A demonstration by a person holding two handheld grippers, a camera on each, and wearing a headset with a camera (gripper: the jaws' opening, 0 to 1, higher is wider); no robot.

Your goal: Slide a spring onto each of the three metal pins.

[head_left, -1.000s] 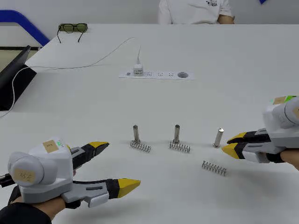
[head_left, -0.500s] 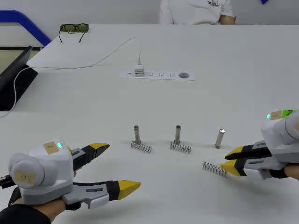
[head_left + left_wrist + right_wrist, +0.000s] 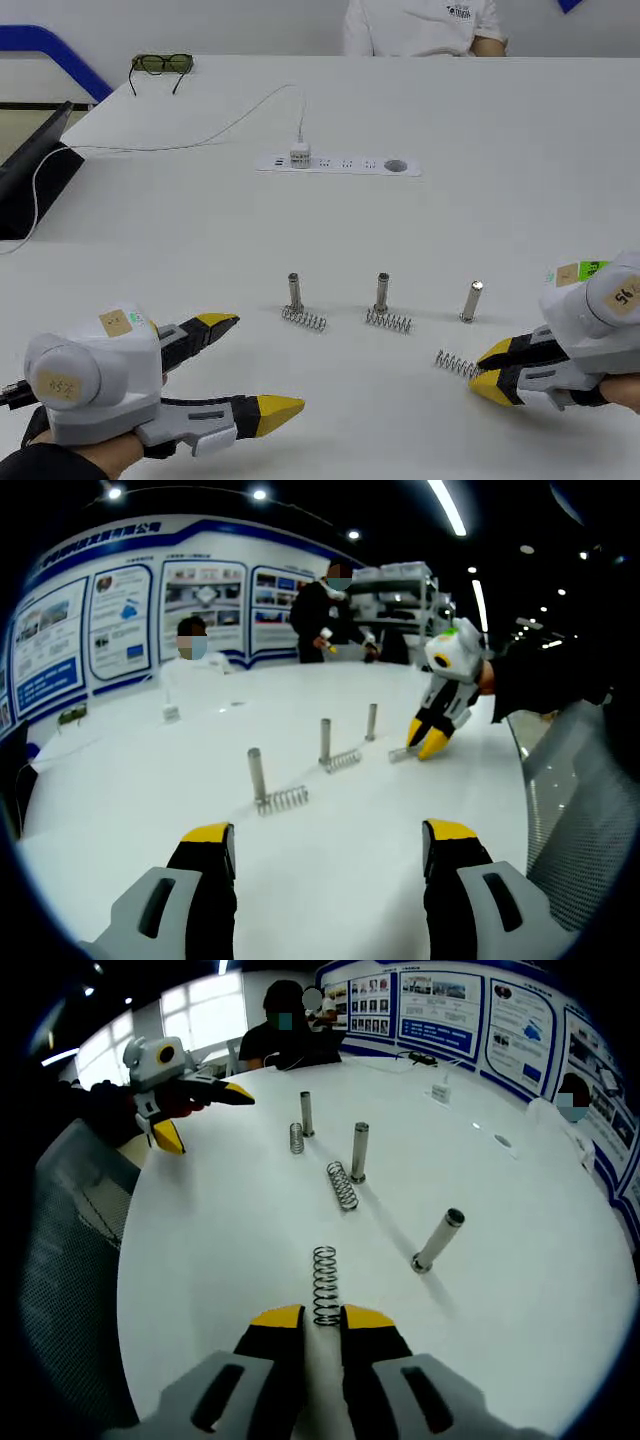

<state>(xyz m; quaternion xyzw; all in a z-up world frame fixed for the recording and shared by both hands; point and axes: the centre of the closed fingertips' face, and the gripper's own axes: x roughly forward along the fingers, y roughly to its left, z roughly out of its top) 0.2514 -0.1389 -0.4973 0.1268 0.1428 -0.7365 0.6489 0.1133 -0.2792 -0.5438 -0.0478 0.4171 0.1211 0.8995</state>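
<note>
My right gripper (image 3: 320, 1318) sits low on the white table (image 3: 520, 190), its jaws narrow but not closed. The yellow tips stand either side of the near end of the loose spring (image 3: 325, 1285), and a thin gap seems to remain on each side. That spring lies flat and runs straight away from the tips. It is nearest the right pin (image 3: 472, 300) but apart from it, in front of the pin's foot. In the head view this pin looks slightly tilted.

My left gripper (image 3: 253, 363) hovers at the near left of the table, jaws wide and empty. It is well apart from all three pins and points roughly toward them.

The pins stand in a row across the middle of the table. The middle pin (image 3: 382, 290) is upright with the middle spring (image 3: 388, 321) lying flat just beside its base — no coil is on the shaft. The left pin (image 3: 295, 290) is also upright and bare, and the left spring (image 3: 303, 319) lies just beside its foot.

Further back there is a white power strip (image 3: 340, 163) with a cable (image 3: 200, 130) running off to the left. A pair of glasses (image 3: 160, 63) rests near the far edge, a dark screen (image 3: 30, 170) stands at the left, and a person (image 3: 420, 25) sits across the table.
</note>
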